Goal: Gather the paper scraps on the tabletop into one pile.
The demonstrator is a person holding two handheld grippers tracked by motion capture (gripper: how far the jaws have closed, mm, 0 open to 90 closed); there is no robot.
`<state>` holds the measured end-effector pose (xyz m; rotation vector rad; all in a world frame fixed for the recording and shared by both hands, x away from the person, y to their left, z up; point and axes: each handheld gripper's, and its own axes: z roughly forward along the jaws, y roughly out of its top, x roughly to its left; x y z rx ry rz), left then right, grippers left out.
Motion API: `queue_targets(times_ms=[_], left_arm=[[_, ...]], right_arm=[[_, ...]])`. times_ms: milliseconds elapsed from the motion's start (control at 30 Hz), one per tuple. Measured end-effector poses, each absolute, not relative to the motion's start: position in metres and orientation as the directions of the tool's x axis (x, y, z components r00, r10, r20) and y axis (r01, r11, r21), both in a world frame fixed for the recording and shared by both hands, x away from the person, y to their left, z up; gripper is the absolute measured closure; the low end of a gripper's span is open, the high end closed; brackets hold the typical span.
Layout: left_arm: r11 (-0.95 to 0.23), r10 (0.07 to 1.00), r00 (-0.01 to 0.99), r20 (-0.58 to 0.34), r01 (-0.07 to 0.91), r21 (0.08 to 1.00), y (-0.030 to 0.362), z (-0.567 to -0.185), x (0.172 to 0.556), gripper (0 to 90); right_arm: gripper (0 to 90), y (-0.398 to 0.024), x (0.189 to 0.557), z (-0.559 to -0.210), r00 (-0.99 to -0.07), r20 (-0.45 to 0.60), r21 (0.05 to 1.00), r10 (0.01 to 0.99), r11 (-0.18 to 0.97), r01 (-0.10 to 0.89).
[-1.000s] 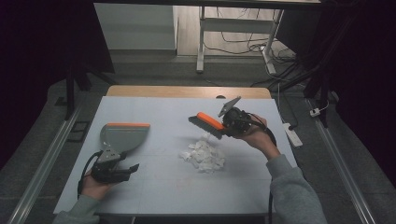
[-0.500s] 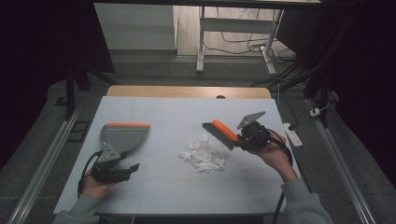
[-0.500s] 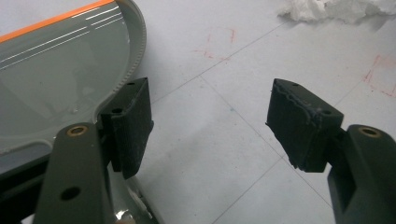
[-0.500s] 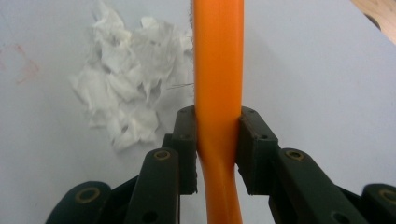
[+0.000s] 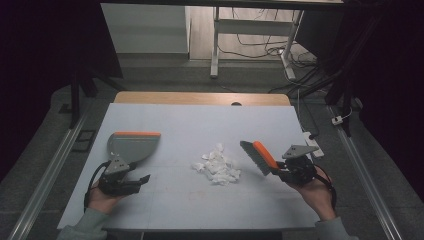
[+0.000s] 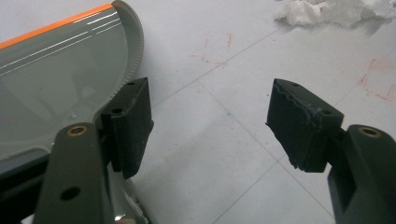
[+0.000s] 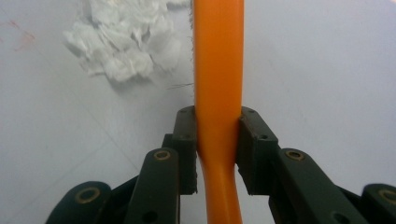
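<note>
My right gripper (image 5: 280,169) has moved since 1 second ago: it was up near the far middle of the table (image 5: 200,120), and now it is lower and nearer to me, just right of the paper scraps (image 5: 218,165). It squeezes the orange brush (image 5: 259,156) by its handle. My left gripper (image 5: 131,181) has stayed put, its 2 jaws wide apart with nothing between them. The grey dustpan (image 5: 131,146) lies flat just beside it. In the left gripper view, the dustpan's far side is cut off. In the right gripper view, the brush bristles are mostly hidden behind the orange back.
</note>
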<state>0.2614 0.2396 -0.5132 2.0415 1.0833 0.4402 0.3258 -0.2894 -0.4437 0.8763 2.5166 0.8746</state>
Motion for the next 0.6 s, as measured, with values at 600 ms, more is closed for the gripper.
queue_targets(times_ms=[600], left_arm=[[-0.343,0.816,0.577,-0.042,0.541,0.768,0.238,-0.511,0.26,31.5]], right_arm=[[70.8,-0.307,0.313,-0.452,-0.724,-0.081,0.696,0.685,0.559,0.451]])
